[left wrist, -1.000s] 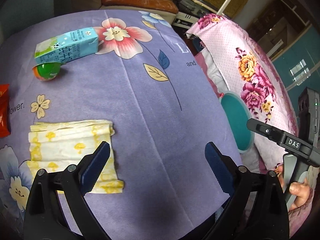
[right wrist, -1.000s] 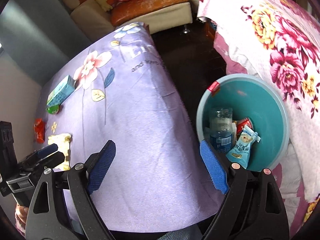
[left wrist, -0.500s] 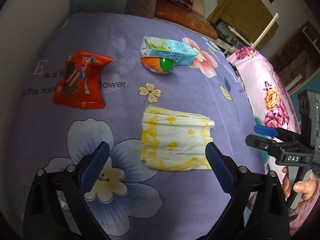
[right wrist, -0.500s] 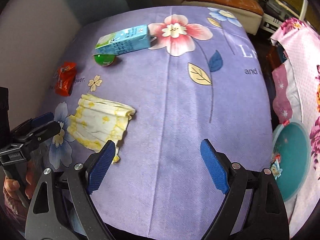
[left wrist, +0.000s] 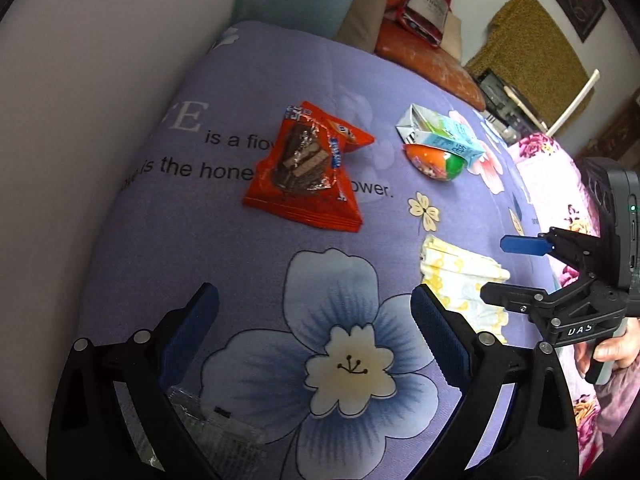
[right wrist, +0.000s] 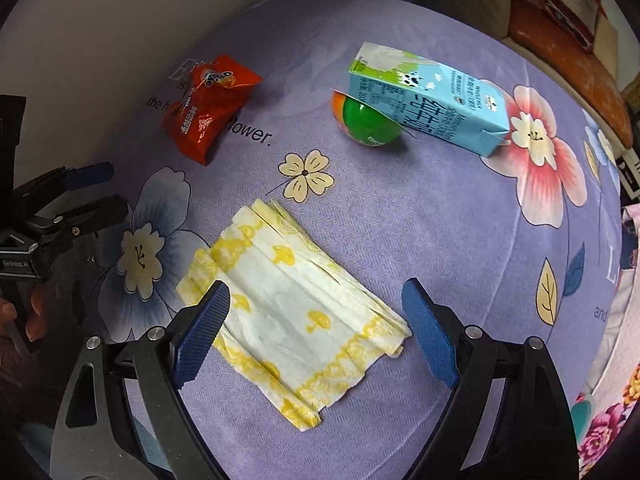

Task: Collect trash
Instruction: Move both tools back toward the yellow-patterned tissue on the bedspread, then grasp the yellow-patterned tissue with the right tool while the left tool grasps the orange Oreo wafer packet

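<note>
Two grippers stood open and empty over the purple flowered cloth. The right gripper hung with its jaws wide to either side of the folded yellow-and-white napkin, its blue pads clear of the paper. The left gripper gaped the same way above a big blue printed flower, with nothing between its pads.

Taking the napkin as the landmark: the green-and-orange plastic egg lay beyond it, tucked against the near edge of the blue milk carton, which lay on its side. The red snack wrapper lay beyond the napkin and to its left, well apart from the egg. The left gripper was just left of the napkin in the right wrist view.

Judging by what lay about, the collecting was only partly done: four pieces remained on the cloth, none gripped. The napkin looked like the right gripper's next pick.

The left wrist view alone showed a crumpled clear wrapper under that gripper's near jaw, and the hand on the right gripper's handle. The right wrist view alone showed the whole napkin and a sliver of a teal bin at the lower right edge, far right of the napkin.
</note>
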{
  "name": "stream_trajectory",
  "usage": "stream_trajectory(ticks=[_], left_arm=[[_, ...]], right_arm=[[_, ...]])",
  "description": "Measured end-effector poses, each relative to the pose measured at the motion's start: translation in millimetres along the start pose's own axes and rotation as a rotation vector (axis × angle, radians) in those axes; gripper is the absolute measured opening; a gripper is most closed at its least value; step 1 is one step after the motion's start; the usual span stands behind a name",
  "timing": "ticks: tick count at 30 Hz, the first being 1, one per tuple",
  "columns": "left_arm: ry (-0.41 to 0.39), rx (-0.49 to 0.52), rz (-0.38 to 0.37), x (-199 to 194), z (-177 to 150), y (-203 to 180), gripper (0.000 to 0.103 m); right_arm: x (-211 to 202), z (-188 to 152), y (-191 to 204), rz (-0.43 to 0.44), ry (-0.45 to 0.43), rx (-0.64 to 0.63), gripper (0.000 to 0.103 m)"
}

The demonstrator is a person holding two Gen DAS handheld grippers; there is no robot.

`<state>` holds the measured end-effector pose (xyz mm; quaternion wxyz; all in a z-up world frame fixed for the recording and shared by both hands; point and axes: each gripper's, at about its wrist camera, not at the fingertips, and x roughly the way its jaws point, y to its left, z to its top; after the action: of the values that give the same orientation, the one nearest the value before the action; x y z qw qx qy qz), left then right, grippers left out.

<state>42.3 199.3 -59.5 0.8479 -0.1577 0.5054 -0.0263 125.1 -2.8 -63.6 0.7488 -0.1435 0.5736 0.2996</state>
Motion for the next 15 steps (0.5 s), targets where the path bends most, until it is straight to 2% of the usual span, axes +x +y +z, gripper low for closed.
stream_trajectory(ticks=[6,12,15], left_arm=[[0.002,-0.023,0.011,3,2,13,0.097],[0.011,-0.040,0.003,6,2,22,0.097],[0.011,-0.041,-0.005,8,3,20,0.097]], right_arm=[[29,12,7,0.038,0.066,-0.040,0.086],[31,7,31,0.056,0.095,-0.132,0.087],[32,-4,52,0.021,0.118,-0.221,0.087]])
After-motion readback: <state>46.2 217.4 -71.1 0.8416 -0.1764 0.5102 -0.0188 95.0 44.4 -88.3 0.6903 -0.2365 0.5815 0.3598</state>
